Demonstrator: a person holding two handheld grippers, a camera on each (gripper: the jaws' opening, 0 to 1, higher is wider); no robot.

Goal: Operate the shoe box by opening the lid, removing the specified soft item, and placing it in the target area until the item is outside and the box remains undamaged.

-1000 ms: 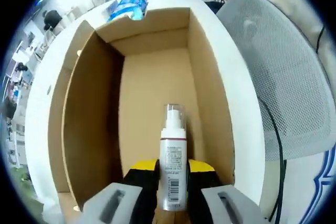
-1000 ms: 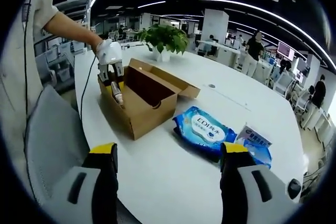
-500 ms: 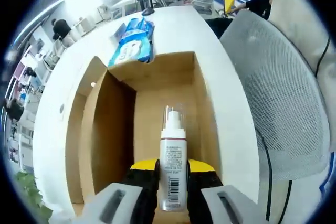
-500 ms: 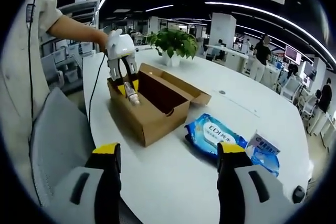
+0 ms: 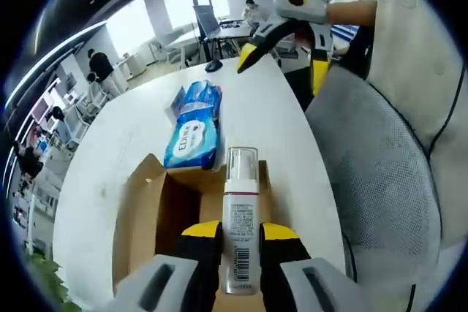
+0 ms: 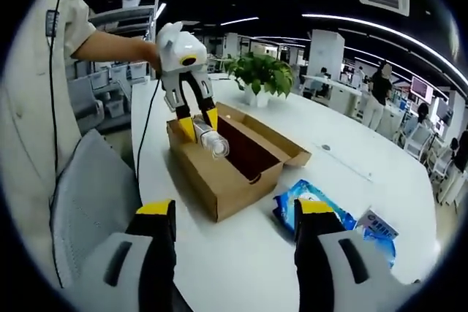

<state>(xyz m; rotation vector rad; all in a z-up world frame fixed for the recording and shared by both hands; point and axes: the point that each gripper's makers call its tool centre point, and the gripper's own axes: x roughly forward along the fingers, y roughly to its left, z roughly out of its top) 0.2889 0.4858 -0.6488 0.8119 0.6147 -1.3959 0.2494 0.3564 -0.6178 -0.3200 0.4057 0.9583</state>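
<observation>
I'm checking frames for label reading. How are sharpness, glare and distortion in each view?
Left gripper view: bottle label lines sharp but too small to read; windows blown out, table edges bowed by fisheye. Right gripper view: dim ceiling with bright strip lights, bottle cap catches glare, box sharp.

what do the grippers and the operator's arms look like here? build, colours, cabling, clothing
Left gripper: white rounded body with a yellow-ringed round mark, dark arms, yellow-tipped black jaws. Right gripper: grey jaw blocks with black slots and yellow-capped black tips. A black cable hangs from the left gripper. The person wears a light short sleeve.
</observation>
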